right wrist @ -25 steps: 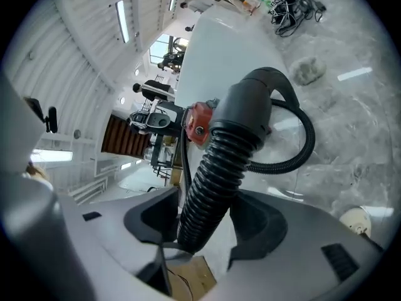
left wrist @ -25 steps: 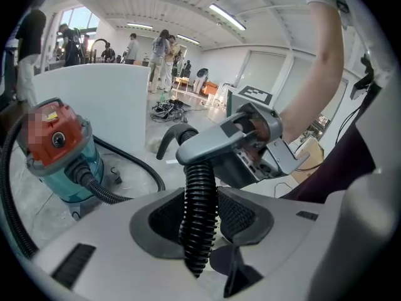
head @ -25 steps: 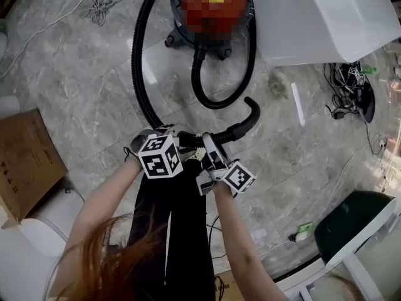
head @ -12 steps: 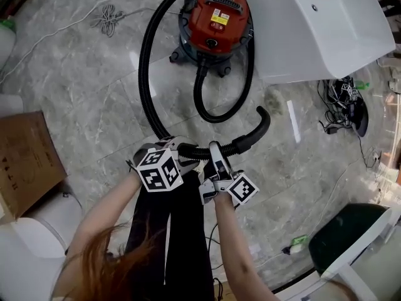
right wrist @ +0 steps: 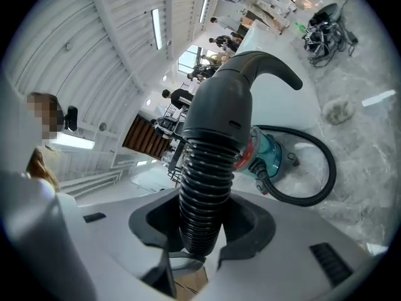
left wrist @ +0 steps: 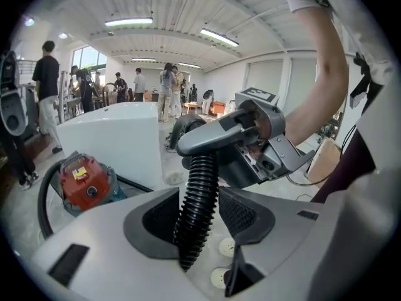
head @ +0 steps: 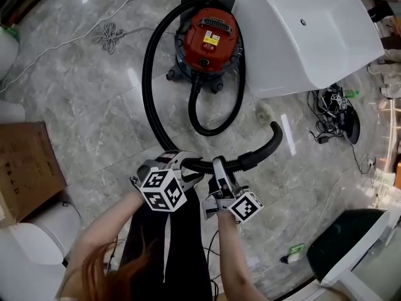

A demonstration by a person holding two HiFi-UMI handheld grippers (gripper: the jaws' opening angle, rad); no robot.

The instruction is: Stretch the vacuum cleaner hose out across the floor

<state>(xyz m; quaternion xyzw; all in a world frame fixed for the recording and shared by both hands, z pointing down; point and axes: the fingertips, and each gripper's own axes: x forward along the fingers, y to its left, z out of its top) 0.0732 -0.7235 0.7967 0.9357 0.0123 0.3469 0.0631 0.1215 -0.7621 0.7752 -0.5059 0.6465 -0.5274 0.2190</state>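
Here, left gripper (head: 180, 162) and right gripper (head: 219, 167) side by side, both clamped around hose (head: 146, 80)

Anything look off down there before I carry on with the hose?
Nothing damaged or spilled. The black ribbed hose is looped round the red canister vacuum cleaner, not stretched out. Tangled black cables lie on the floor beside the white tub.

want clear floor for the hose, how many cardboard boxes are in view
1. The box is at the head view's left edge, well apart from the hose. Others may lie out of frame.
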